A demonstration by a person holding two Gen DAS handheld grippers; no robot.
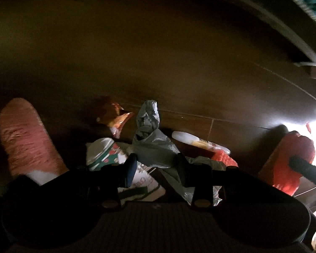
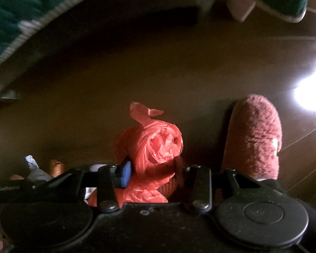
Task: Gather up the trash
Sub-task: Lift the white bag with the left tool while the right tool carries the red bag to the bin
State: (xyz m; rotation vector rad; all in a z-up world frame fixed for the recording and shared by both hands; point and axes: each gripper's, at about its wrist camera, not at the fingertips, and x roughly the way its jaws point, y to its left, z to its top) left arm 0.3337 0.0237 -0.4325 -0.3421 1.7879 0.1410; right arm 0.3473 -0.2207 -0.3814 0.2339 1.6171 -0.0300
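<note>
Item: my left gripper (image 1: pixel 155 164) pinches grey bag (image 1: pixel 149 141); my right gripper (image 2: pixel 155 176) pinches red bag (image 2: pixel 155 147). Risk: thin film slips or tears.

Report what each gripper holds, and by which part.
Left gripper: crumpled grey plastic bag, pinched low at its bunched middle. Right gripper: red plastic bag, by its bunched body.

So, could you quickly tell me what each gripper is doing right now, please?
Left gripper: closed on the grey plastic bag.
Right gripper: closed on the red plastic bag.
</note>
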